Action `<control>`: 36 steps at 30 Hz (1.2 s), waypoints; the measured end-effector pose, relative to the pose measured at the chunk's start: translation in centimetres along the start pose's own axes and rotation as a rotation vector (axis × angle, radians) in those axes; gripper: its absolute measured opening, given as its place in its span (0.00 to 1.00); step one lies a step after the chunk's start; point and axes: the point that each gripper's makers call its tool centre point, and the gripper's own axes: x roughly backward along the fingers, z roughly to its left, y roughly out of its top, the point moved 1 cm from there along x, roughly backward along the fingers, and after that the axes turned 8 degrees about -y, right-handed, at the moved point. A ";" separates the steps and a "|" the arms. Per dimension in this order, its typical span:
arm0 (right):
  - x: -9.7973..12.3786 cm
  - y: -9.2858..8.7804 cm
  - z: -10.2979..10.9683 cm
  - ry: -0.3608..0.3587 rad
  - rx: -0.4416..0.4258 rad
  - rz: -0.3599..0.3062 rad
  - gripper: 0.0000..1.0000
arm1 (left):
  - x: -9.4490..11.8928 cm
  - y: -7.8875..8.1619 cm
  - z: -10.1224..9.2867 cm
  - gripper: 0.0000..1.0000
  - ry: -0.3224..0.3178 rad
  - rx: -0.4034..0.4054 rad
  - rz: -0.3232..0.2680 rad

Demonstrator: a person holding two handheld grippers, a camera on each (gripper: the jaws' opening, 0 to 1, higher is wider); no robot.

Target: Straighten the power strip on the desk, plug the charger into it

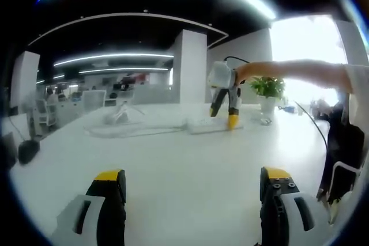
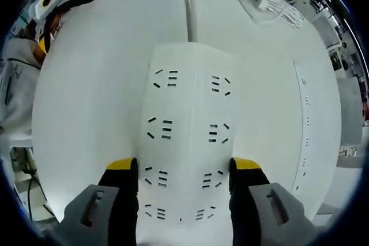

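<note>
1. Power strip (image 2: pixel 187 136): white, two columns of sockets, lying flat on the desk (image 2: pixel 86 84). In my right gripper view it runs from 6 o'clock up to the centre. In my left gripper view the same strip (image 1: pixel 206 124) sits far across the desk, just right of centre.
2. Strip cord (image 2: pixel 191 4): thick white cable leaving the far end of the strip toward 12 o'clock, then bending toward 1 o'clock.
3. Right gripper (image 2: pixel 184 168): yellow-tipped jaws straddle the near end of the strip, one at each long edge, close against its sides. I cannot tell whether they press it or merely bracket it. In my left gripper view this gripper (image 1: pixel 222 116) points down onto the strip, held out on a person's bare forearm (image 1: pixel 288 73) entering from 3 o'clock.
4. Left gripper (image 1: pixel 193 181): jaws spread wide apart at 6 o'clock, nothing between them, over bare desk (image 1: pixel 184 165) well short of the strip.
5. Charger cable bundle (image 2: pixel 271 4): white looped cable in a clear wrapper, at 1 o'clock in my right gripper view, near the strip cord.
6. Potted plant (image 1: pixel 267 90): green leaves in a white pot, at 2 o'clock in my left gripper view, beyond the strip.
7. Second white strip (image 2: pixel 302 136): long and narrow, at 3 o'clock in my right gripper view, apart from the main strip.
</note>
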 end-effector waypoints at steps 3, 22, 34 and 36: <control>0.0 0.0 0.0 -0.002 0.007 0.003 0.62 | 0.0 0.1 -0.1 0.99 -0.002 -0.003 0.000; -0.1 0.1 -0.3 0.000 0.066 0.009 0.62 | 0.1 0.2 0.1 0.99 0.001 -0.004 -0.001; -0.1 0.2 -0.3 -0.004 0.093 0.004 0.62 | -0.1 -0.1 0.1 0.99 -0.003 0.003 0.001; -0.1 0.2 -0.4 -0.004 0.098 0.005 0.62 | -0.1 -0.2 0.1 0.99 -0.003 0.004 0.002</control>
